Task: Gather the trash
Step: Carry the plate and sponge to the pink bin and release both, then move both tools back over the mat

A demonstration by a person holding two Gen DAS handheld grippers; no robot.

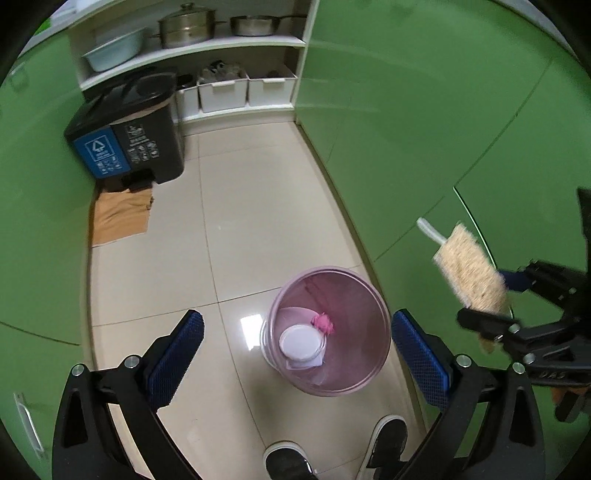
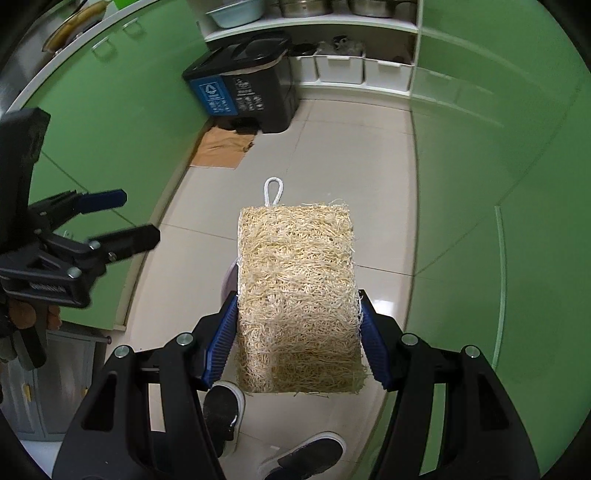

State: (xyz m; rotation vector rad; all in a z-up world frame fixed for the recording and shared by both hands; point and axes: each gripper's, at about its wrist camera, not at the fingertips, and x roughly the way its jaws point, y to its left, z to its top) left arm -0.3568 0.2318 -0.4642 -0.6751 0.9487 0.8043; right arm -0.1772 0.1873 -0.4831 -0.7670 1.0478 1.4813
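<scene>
— Pink bin (image 1: 328,332) on tile, lid (image 1: 300,341) and pink scrap (image 1: 322,322) inside; left claw (image 1: 297,356) spread wide, empty, above it.
— Right claw (image 2: 297,332)?
— Clamped on loofah (image 2: 297,291), off beside the bin. Black bin (image 1: 125,136) by shelves, recycle label, text unreadable.

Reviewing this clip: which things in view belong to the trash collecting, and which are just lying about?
Part of the job:
- loofah sponge, clamped in the right tongs
- pink bin, holding a white lid and pink scrap
- left tongs, open, empty

Just lying about:
- black sorting bin
- cardboard
- pots
- white crates
</scene>
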